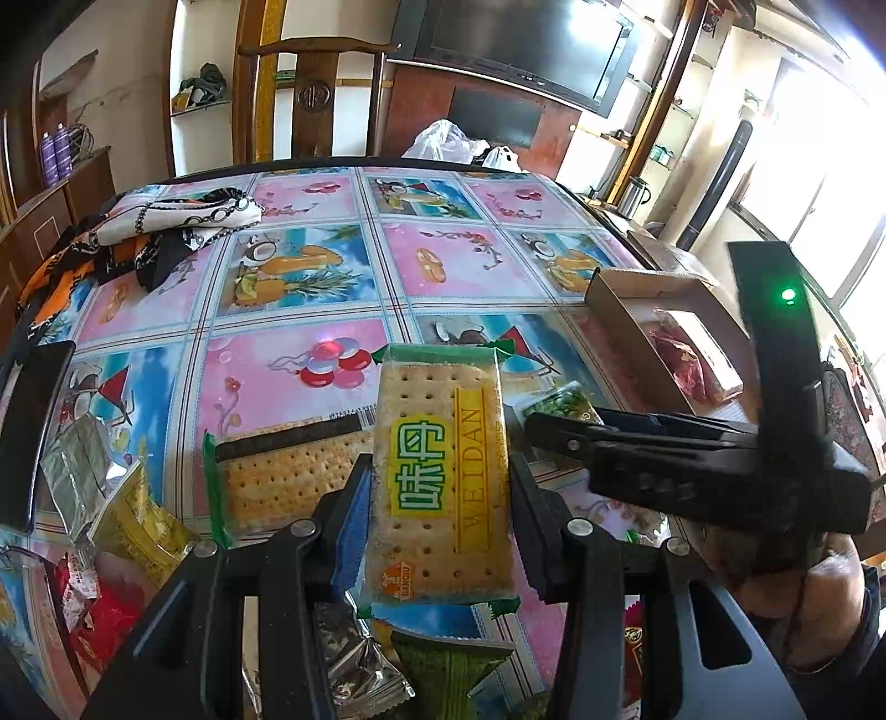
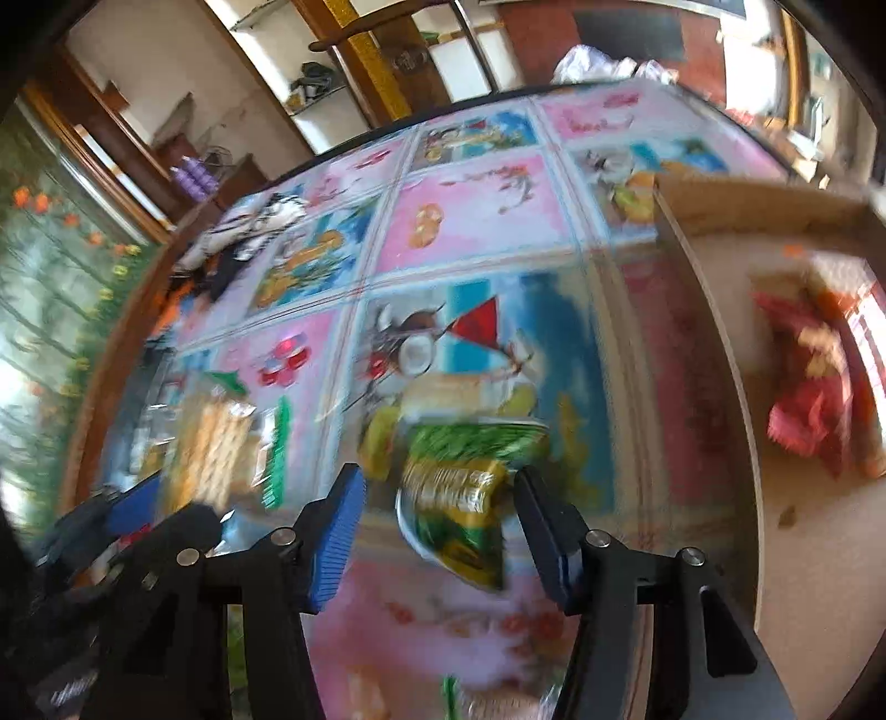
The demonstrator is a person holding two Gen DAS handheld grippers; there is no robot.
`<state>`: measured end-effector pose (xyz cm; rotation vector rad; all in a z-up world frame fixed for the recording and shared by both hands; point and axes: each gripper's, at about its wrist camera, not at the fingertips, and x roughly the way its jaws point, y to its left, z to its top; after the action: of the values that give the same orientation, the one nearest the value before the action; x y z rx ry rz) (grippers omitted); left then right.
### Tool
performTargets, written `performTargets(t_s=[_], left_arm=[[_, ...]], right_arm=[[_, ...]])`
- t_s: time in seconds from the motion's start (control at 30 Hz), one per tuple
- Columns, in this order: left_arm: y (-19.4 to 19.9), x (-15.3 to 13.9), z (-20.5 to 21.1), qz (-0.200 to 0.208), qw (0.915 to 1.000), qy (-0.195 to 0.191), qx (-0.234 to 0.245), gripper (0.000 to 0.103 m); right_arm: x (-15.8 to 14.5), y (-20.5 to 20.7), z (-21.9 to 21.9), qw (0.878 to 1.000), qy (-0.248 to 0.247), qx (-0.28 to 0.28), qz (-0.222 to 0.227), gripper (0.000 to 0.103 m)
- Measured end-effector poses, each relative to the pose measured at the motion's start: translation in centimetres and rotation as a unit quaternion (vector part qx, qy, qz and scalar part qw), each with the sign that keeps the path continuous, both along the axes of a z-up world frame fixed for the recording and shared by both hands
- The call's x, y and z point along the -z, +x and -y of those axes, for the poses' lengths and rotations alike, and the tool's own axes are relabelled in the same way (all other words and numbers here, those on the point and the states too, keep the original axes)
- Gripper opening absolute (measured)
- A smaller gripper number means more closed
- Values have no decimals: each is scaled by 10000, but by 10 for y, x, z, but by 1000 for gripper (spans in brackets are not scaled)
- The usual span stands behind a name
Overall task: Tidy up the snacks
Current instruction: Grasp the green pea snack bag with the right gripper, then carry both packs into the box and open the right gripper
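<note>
Where the round table [image 1: 310, 310] fills the middle of the room, its glossy oilcloth shows pink and blue squares printed with fruit, balloons and coconuts. A wooden chair [image 1: 313, 94] stands behind it, a dark television [image 1: 526, 44] hangs on the wall, and open shelves run along both sides. A patterned scarf [image 1: 149, 238] lies crumpled near the far left edge.

The left gripper [image 1: 437, 487] clamps a flat rectangular cracker packet [image 1: 443, 476], clear film over pale dotted biscuits with a green and yellow label, its sides pressed by both pads. A second cracker packet [image 1: 293, 476] lies flat on the cloth just beside it, and crinkled foil and yellow wrappers [image 1: 105, 498] are heaped at the near left.

The right gripper [image 2: 437, 531] hangs over a shiny green-and-gold snack pouch [image 2: 459, 493], which sits between the pads; the view is blurred, the left pad stands clear of the pouch, and I cannot tell whether the right one touches it.

To the right sits a shallow cardboard box [image 1: 626, 288] with plain brown walls and a pale floor. Inside it lies a red wrapped snack [image 1: 686, 365], soft and creased.
</note>
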<state>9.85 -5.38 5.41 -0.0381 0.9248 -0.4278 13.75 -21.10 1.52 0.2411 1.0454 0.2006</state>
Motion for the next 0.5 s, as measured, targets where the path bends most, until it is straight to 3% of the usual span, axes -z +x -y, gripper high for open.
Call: performTargets(t_s=[0.2, 0.33, 0.37, 0.5], left_arm=[[-1, 1, 1, -21, 10000, 1, 26, 45], [-5, 1, 7, 26, 9999, 70, 99, 45], [-5, 1, 8, 43, 9999, 89, 113, 45], [-7, 1, 13, 148, 9997, 140, 115, 45]], right_arm=[[3, -5, -7, 9969, -683, -216, 311, 42], [3, -9, -3, 9957, -781, -362, 335, 41], [2, -11, -3, 9956, -766, -404, 360, 37], [-5, -20, 4, 9960, -413, -505, 612, 34]])
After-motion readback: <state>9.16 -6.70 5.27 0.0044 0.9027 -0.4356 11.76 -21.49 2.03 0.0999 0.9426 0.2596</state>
